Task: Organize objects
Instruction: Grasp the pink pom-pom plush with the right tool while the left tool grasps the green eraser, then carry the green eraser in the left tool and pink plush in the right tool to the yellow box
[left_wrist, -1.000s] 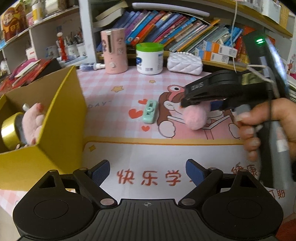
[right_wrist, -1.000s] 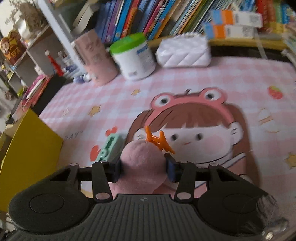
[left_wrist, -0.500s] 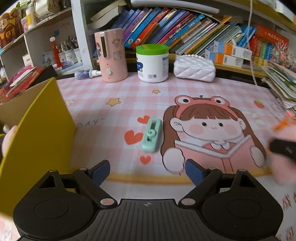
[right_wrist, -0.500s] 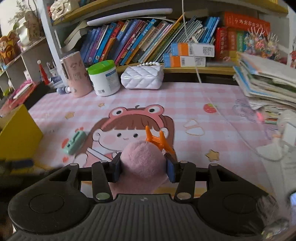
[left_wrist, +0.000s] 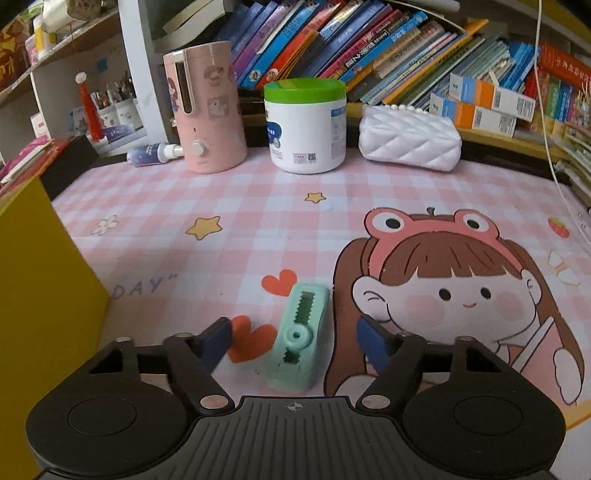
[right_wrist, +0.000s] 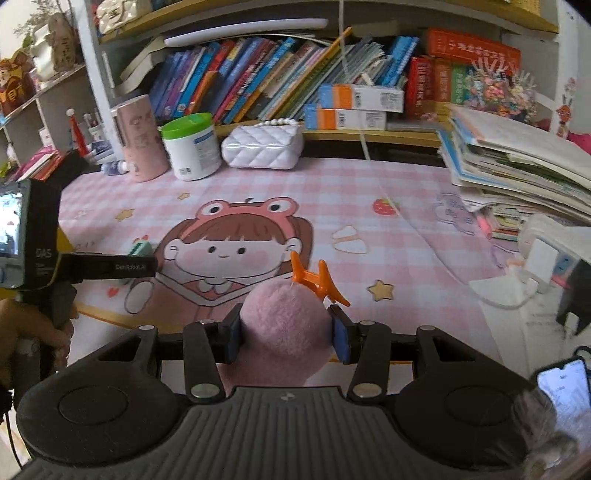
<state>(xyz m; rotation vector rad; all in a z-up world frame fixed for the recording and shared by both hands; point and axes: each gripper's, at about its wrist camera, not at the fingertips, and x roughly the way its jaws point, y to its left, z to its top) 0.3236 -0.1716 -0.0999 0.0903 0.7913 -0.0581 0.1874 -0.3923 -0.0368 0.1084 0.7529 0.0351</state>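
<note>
Pink pompom clip (right_wrist: 282, 325) pinched in my right jaws (right_wrist: 286, 332), held above the tabletop (right_wrist: 406, 206). My left jaws (left_wrist: 295, 341) gape empty, straddling the mint tape dispenser (left_wrist: 300, 338) beside the yellow box (left_wrist: 40, 280).

Right gripper (right_wrist: 286, 334) is clamped on a pink pompom (right_wrist: 282, 332), blue pads (right_wrist: 232, 338) pressing both sides, orange clip (right_wrist: 317, 278) sticking up off its far right edge. Left gripper (right_wrist: 149, 265) reaches in from the left edge over the pink checked mat (right_wrist: 369, 188), tips just in front of the mint tape dispenser (right_wrist: 139, 246). White quilted bag (right_wrist: 264, 147) and green-lidded jar (right_wrist: 192, 147) sit at the back by the bookshelf (right_wrist: 277, 81).
</note>
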